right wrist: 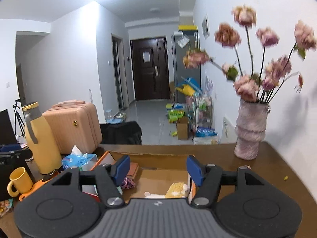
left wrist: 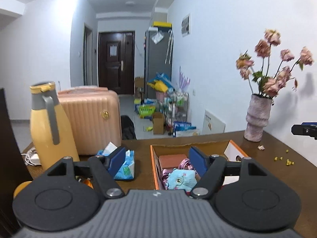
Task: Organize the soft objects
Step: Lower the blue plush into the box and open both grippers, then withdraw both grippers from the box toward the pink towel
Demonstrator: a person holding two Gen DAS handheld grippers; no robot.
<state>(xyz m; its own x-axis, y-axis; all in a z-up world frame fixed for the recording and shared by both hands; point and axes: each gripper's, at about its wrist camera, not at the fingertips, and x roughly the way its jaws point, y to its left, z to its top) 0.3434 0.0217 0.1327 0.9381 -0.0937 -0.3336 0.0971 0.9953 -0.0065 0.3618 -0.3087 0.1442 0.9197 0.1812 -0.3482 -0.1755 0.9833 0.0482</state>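
Both grippers are seen raised above an open orange-edged cardboard box [left wrist: 198,145] on a dark brown wooden table [left wrist: 277,170]. The left gripper [left wrist: 158,161] is held with its blue-padded jaws spread apart and nothing between them; the right gripper [right wrist: 158,169] is likewise held wide and empty.

Inside the box, a fluffy light-blue plush toy [left wrist: 181,180] is seen beside shiny pink ribbon [left wrist: 184,162] and a flat brown rectangular item [left wrist: 172,159]; its lower part is cut off by the gripper body. In the right wrist view a yellow-and-white soft toy [right wrist: 176,190] lies on the box floor near the right wall, largely hidden behind the gripper, so its form cannot be made out.

A blue soft tissue pack [left wrist: 126,166] is partly covered by the left jaw. A tall yellow flask with a grey handle [left wrist: 49,127] and a pink ribbed suitcase [left wrist: 93,119] stand at the left. A textured pink vase of dried pink flowers [left wrist: 257,117], blurred, stands by the wall. A yellow mug [right wrist: 18,180] is visible at the left edge.
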